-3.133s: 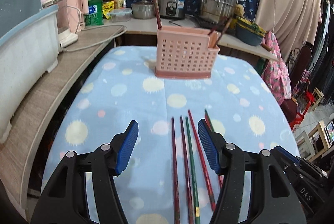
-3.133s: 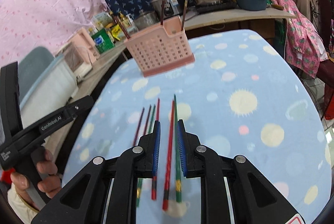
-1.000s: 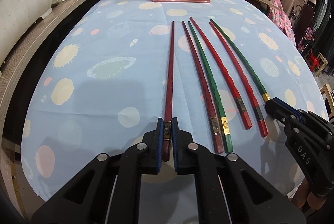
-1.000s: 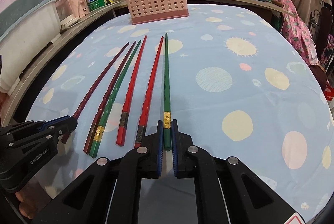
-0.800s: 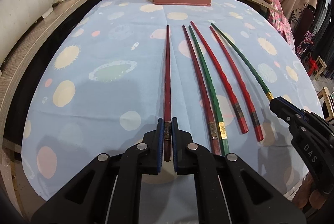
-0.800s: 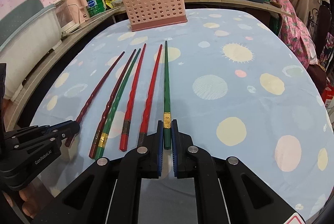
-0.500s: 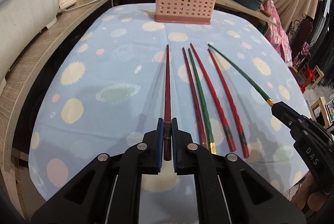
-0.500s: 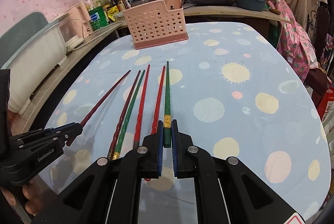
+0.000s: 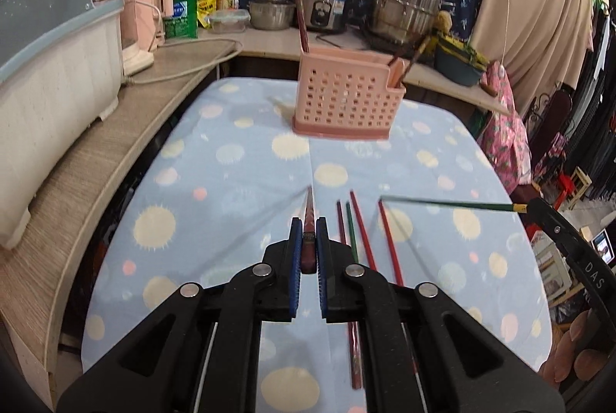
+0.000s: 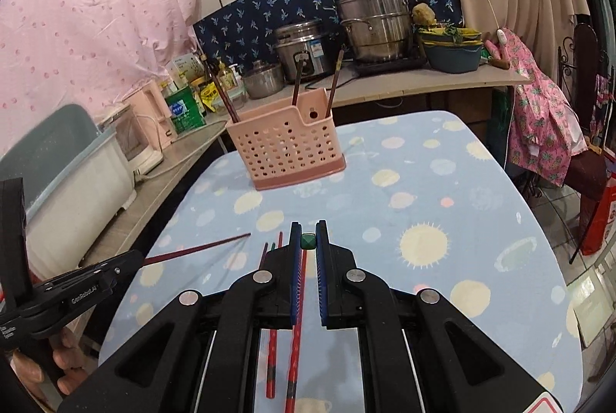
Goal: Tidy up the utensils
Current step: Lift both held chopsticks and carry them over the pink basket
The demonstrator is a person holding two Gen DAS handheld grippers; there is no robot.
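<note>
Each tongs, left tongs [image 9: 307,247] and right tongs [image 10: 307,246], pinches one long thin chopstick by its end, so a stick could swing and miss the pink holed plastic basket [image 9: 346,104] near the top middle.

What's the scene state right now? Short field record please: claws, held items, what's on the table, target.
left claw: shut on dark red chopstick, lifted off the cloth
right claw: shut on green chopstick, lifted
on table: four chopsticks lying side by side on the dotted blue tablecloth
target: pink utensil basket at the far end, already holding a few chopsticks
</note>
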